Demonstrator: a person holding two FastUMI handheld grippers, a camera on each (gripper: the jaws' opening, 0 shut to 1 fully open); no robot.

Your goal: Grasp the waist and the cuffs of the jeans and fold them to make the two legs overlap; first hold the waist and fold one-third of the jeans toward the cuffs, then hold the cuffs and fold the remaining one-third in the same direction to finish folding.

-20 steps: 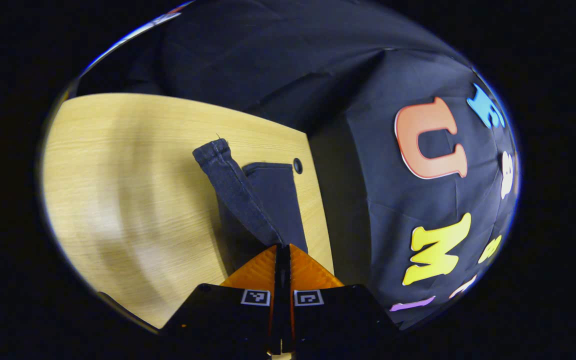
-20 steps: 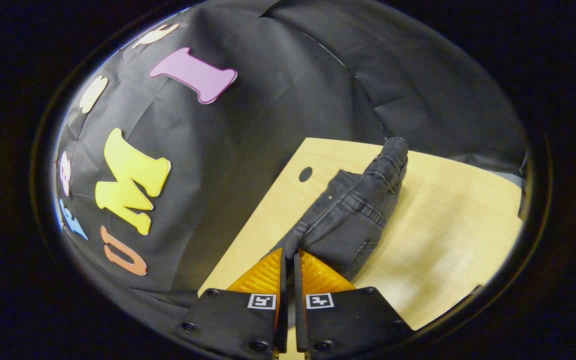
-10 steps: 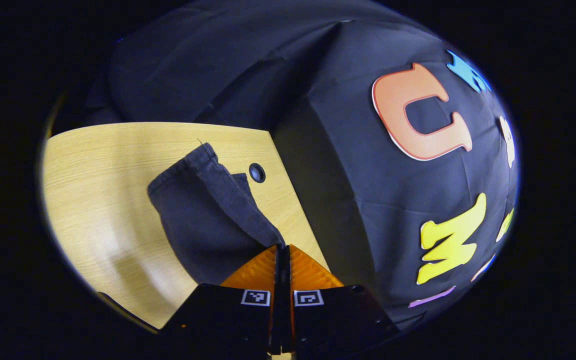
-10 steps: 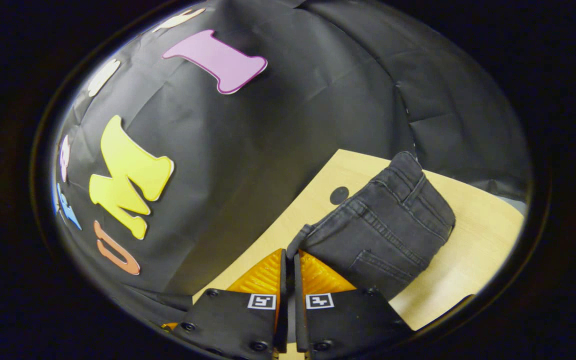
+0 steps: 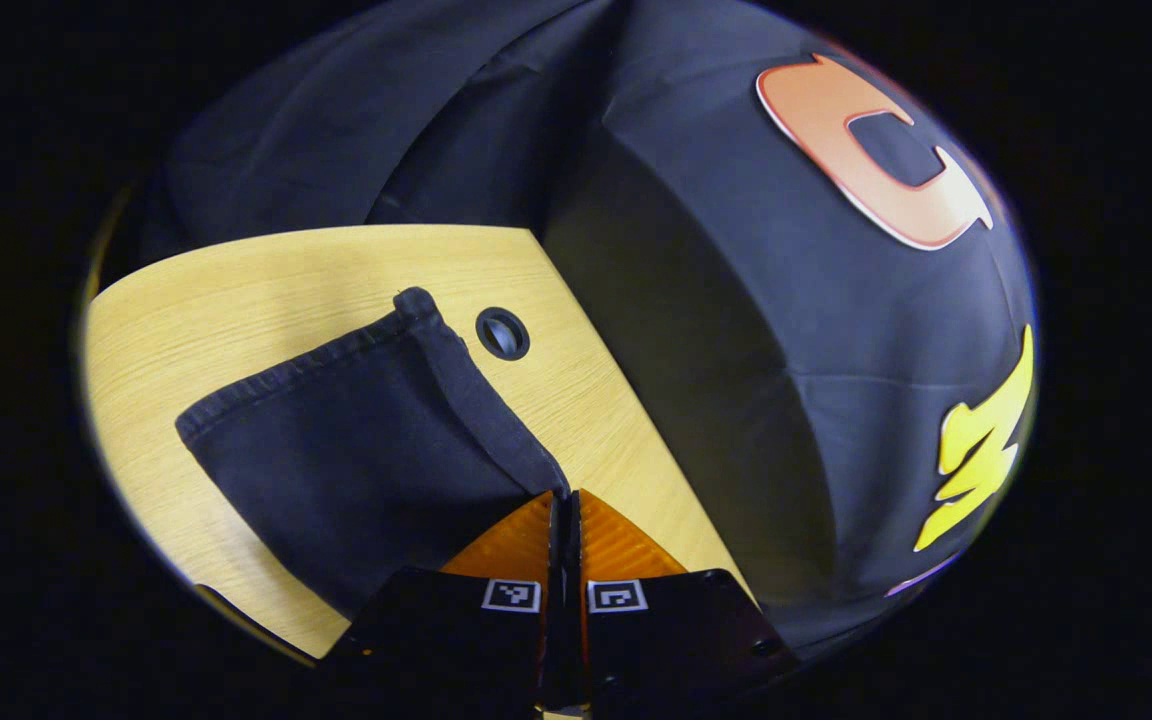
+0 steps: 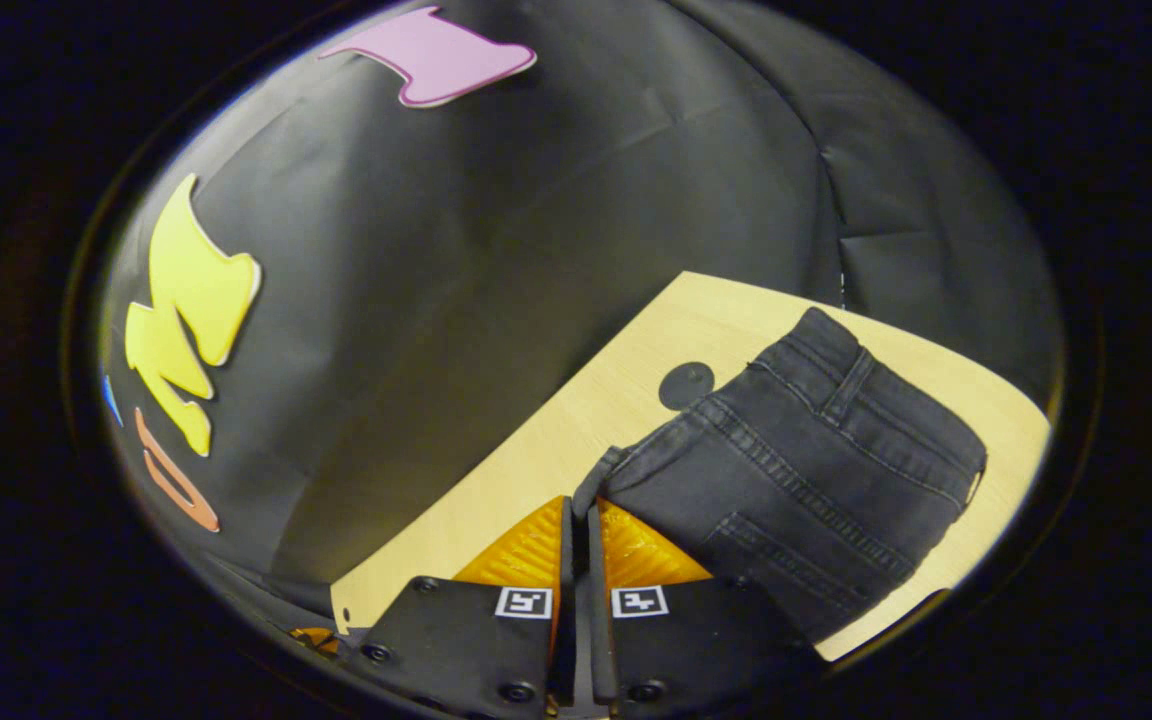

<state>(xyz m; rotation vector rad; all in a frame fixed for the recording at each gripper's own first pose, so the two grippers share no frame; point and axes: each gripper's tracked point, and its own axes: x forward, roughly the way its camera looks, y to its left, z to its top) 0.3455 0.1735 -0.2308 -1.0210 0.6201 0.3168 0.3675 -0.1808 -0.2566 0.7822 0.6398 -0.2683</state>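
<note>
On the light wooden table (image 5: 236, 280), near its corner, lie the dark jeans (image 6: 816, 470). At one end, the left gripper (image 5: 564, 497) pinches the cuff edge (image 5: 481, 400) between its closed fingers. At the other end, the right gripper (image 6: 579, 503) pinches a corner of the waistband (image 6: 606, 470) in the same way. A round cable hole (image 5: 502, 333) sits just beside the jeans.

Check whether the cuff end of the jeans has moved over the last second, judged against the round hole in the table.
Yes. The cuff has swung and spread leftward away from the hole, in the left gripper view.
</note>
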